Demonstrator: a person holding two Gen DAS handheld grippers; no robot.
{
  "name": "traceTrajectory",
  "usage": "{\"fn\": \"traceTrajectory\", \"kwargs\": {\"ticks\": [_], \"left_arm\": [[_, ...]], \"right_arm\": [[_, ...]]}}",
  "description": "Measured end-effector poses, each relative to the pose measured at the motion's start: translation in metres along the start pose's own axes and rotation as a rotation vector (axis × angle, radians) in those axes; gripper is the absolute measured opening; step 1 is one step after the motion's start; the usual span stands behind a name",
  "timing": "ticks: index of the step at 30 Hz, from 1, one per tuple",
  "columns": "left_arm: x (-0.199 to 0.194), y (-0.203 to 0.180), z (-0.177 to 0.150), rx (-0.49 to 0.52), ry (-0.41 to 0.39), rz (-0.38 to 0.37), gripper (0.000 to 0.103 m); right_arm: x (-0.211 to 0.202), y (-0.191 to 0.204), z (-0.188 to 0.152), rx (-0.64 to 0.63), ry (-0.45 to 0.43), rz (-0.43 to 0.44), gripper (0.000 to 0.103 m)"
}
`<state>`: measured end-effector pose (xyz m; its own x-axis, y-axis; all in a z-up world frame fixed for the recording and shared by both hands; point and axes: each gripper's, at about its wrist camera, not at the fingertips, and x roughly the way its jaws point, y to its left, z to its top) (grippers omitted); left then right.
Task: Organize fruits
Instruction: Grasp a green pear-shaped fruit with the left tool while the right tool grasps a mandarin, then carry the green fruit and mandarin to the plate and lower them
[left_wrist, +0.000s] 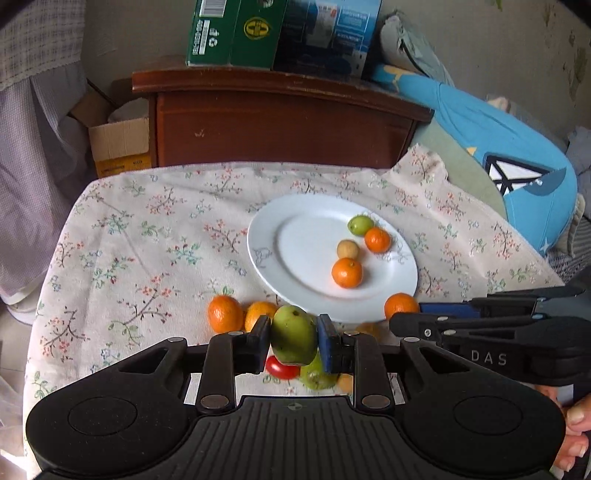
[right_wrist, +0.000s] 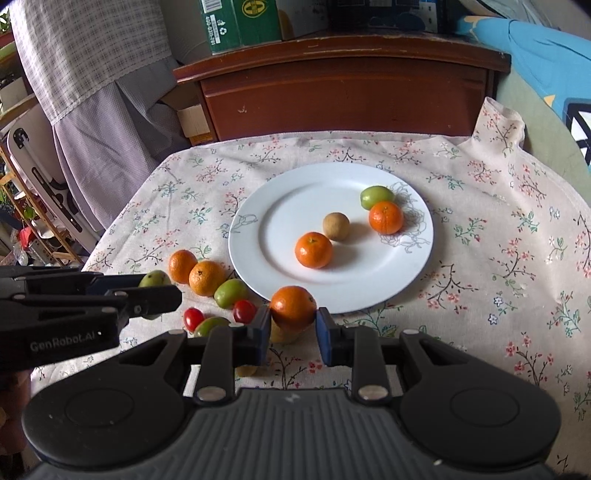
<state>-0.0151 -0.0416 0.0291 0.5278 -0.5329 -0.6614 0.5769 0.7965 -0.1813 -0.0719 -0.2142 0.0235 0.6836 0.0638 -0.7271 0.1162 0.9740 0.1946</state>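
Note:
My left gripper (left_wrist: 293, 339) is shut on a green fruit (left_wrist: 294, 334), held above the cloth just in front of the white plate (left_wrist: 295, 240). My right gripper (right_wrist: 291, 325) is shut on an orange (right_wrist: 293, 307) at the plate's (right_wrist: 280, 206) near rim. The plate holds two oranges (right_wrist: 313, 250), a brown fruit (right_wrist: 335, 226) and a green fruit (right_wrist: 376, 196). Loose on the cloth to the left lie two oranges (right_wrist: 206, 277), green fruits (right_wrist: 230, 292) and two cherry tomatoes (right_wrist: 244, 311). The left gripper also shows in the right wrist view (right_wrist: 155, 291).
A floral tablecloth (right_wrist: 480, 258) covers the table. A brown wooden cabinet (right_wrist: 347, 96) with boxes on top stands behind it. A blue cushion (left_wrist: 509, 147) lies to the right, hanging clothes (right_wrist: 103, 110) and a cardboard box (left_wrist: 118, 144) to the left.

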Motion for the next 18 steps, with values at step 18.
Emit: {"fn": "traceTrajectory", "kwargs": {"ticks": [18], "left_arm": [[0.051,0.001,0.038,-0.008,0.023,-0.05,0.024]], "right_arm": [[0.007,-0.036,0.025,0.116,0.014,0.002,0.026]]}}
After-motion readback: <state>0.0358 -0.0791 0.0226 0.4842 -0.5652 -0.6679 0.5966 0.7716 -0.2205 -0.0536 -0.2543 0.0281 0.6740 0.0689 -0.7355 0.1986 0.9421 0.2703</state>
